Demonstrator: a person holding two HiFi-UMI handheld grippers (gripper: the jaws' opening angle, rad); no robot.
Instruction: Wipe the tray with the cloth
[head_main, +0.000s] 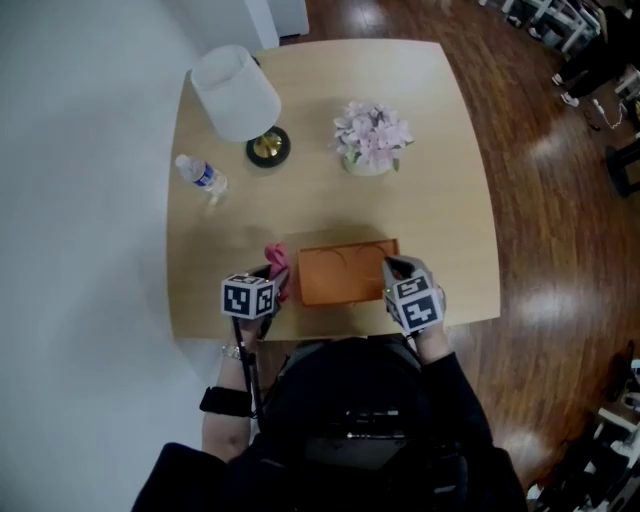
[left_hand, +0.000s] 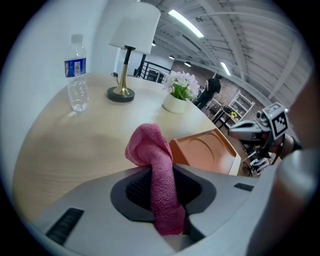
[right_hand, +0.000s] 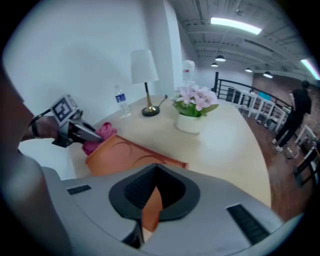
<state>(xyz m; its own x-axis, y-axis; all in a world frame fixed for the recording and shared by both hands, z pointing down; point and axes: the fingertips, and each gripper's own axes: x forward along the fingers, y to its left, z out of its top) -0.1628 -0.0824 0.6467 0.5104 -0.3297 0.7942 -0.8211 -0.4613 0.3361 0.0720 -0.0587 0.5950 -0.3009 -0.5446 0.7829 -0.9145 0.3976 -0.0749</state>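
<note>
Left tongs (left_hand: 164, 194): cloth (left_hand: 150, 147); right tongs (right_hand: 150, 206): tray (right_hand: 122, 159)

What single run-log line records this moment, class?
left gripper: shut on pink cloth | right gripper: shut on orange tray rim | position: pink cloth at orange tray's left end

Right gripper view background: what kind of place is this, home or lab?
Probably an open industrial-style workspace, not a home: bare ceiling with strip lights, a black railing, and a wood floor with equipment at its edges. The lamp and flowers look like staging.
</note>
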